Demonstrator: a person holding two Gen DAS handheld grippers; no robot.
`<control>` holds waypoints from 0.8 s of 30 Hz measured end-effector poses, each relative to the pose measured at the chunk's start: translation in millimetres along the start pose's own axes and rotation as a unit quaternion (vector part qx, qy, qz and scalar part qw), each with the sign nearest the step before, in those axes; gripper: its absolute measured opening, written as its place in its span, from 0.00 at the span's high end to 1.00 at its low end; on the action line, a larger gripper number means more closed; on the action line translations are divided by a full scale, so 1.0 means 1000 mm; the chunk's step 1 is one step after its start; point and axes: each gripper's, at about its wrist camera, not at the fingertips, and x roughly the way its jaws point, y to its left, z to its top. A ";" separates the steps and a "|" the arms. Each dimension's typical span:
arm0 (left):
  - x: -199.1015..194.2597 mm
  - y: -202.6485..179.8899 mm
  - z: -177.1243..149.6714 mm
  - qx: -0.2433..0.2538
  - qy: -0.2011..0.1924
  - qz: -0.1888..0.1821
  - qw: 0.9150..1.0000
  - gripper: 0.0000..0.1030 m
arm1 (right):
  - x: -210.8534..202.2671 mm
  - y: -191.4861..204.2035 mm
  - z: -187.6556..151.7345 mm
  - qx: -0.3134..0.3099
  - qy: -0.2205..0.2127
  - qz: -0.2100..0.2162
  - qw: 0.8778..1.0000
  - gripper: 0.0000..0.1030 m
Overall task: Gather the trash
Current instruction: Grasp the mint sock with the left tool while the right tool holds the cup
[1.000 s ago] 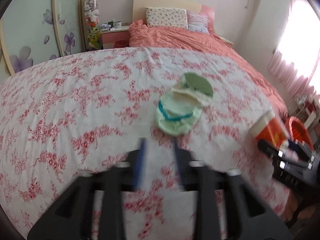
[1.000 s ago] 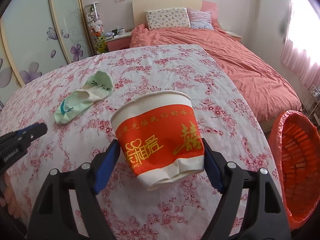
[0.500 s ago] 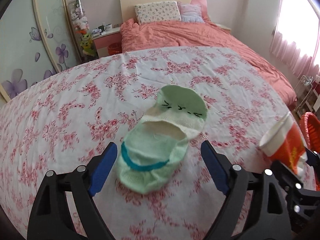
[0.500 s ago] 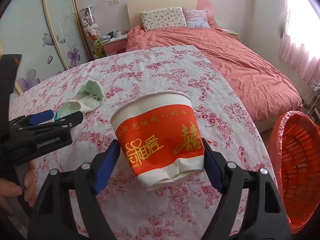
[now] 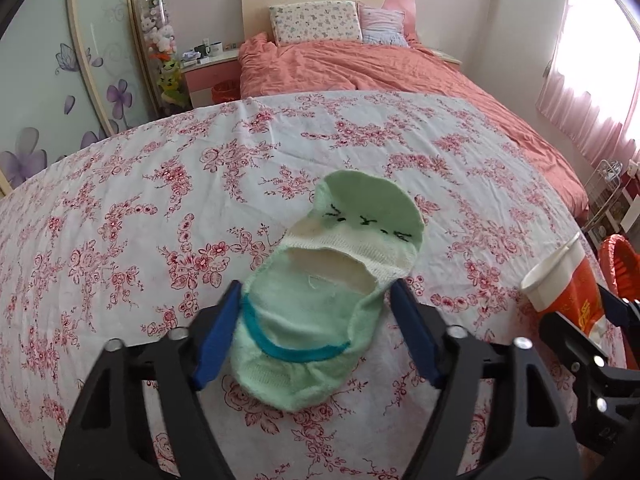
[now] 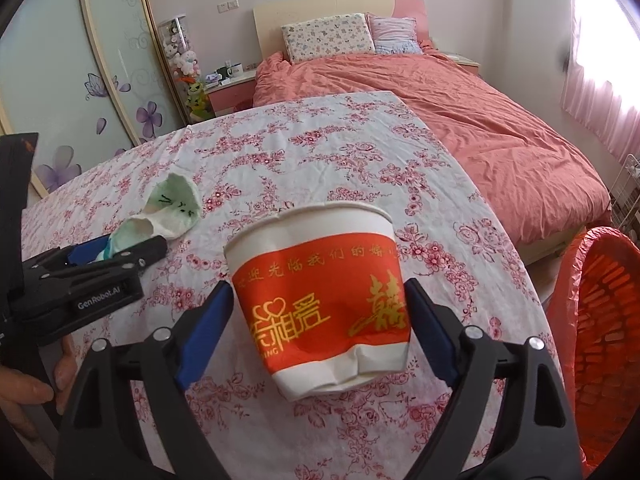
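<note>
A light green sock with a teal band lies on the flowered tablecloth. My left gripper is open, its blue pads on either side of the sock's heel end. The sock also shows in the right wrist view, with the left gripper around its near end. My right gripper is shut on a red and white paper cup, dented at its base, held above the table. The cup shows at the right edge of the left wrist view.
An orange mesh trash basket stands on the floor beyond the table's right edge. A bed with a salmon cover lies behind the table. A nightstand and a wardrobe with flower decals stand at the back left.
My left gripper has opened and moved forward until its pads flank the sock. My right gripper has held the cup almost still.
</note>
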 end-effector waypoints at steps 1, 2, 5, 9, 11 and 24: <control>0.000 0.000 0.000 0.001 -0.001 -0.003 1.000 0.38 | 0.000 0.000 0.000 -0.001 -0.001 0.000 1.000 0.21; -0.001 0.000 0.000 0.002 -0.002 -0.006 1.000 0.40 | 0.000 0.001 0.000 -0.002 -0.001 0.002 1.000 0.21; 0.000 -0.003 0.000 0.009 -0.001 -0.004 1.000 0.40 | 0.000 0.002 0.000 -0.003 0.000 0.002 1.000 0.21; 0.000 -0.007 -0.001 0.017 0.002 0.004 1.000 0.39 | 0.001 0.004 -0.001 -0.008 0.003 0.000 1.000 0.21; -0.001 -0.010 -0.002 0.022 0.002 0.003 1.000 0.39 | 0.003 0.004 -0.001 -0.011 0.009 0.001 1.000 0.22; -0.011 -0.005 0.003 0.012 -0.008 -0.020 1.000 0.93 | -0.014 0.001 0.002 -0.005 -0.005 0.007 1.000 0.24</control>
